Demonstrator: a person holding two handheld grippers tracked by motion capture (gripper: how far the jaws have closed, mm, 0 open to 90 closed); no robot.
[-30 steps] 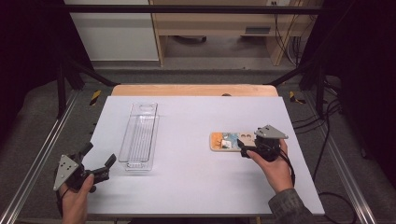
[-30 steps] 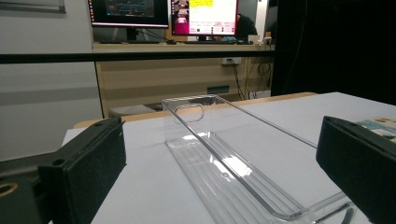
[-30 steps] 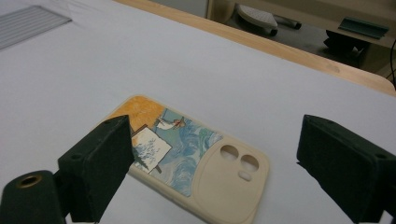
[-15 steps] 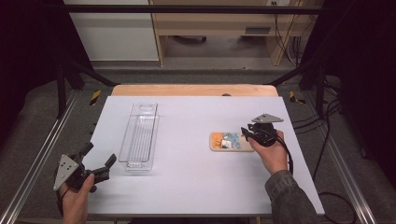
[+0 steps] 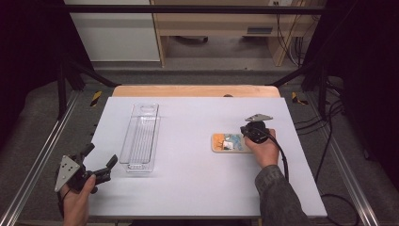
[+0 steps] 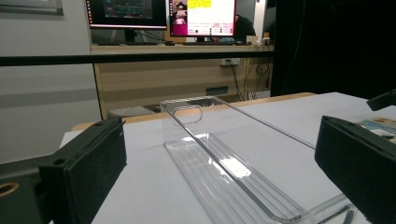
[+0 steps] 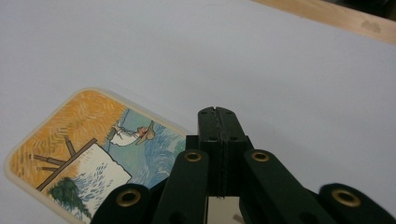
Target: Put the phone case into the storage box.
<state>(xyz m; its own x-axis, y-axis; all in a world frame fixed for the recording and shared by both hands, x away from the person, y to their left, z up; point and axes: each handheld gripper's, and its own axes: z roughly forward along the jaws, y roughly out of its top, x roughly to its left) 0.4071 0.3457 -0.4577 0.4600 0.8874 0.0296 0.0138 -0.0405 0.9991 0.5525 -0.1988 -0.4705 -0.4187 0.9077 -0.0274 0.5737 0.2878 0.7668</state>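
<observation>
Left gripper (image 5: 99, 165) gaping wide, empty, clear tray (image 5: 140, 137) just ahead between the jaws' line. Right gripper (image 7: 218, 114) pinched tight after closing, tips over picture card's (image 7: 88, 149) right end; card edge under jaws hidden, grip unclear.

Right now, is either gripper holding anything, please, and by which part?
Nothing: right gripper shut empty above the picture card; left gripper open, empty.

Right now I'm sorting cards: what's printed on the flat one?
Card: orange-and-blue painted scene; right gripper view.
</observation>
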